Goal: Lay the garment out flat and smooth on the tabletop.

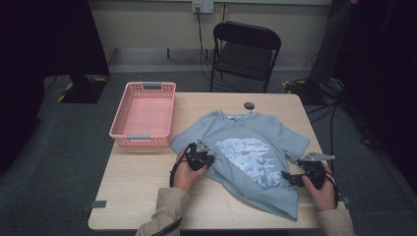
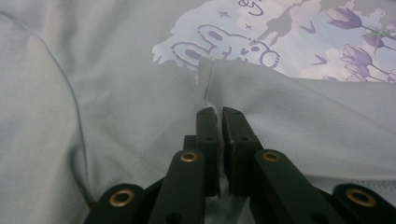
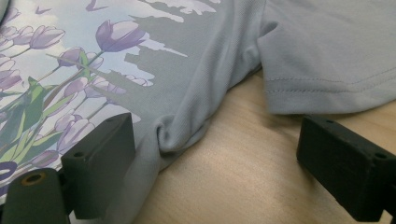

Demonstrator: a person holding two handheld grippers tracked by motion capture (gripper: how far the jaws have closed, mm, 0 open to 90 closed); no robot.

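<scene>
A light blue T-shirt [image 1: 246, 132] with a print of purple tulips lies face up on the wooden table [image 1: 142, 182]. My left gripper [image 1: 209, 159] is at the shirt's left side. In the left gripper view its jaws [image 2: 218, 115] are shut on a raised fold of the shirt [image 2: 93, 70] next to the print. My right gripper [image 1: 288, 178] is at the shirt's lower right edge. In the right gripper view it [image 3: 215, 130] stands open: one jaw rests over the printed cloth, the other over bare wood, and the bunched side seam of the shirt [image 3: 303, 46] lies between them, untouched.
A pink plastic basket [image 1: 142, 142], with nothing in it, stands at the table's back left, close to the shirt's sleeve. A small dark round object [image 1: 249, 105] lies near the far edge. A black folding chair [image 1: 246, 49] stands behind the table. Cables run along the floor at right.
</scene>
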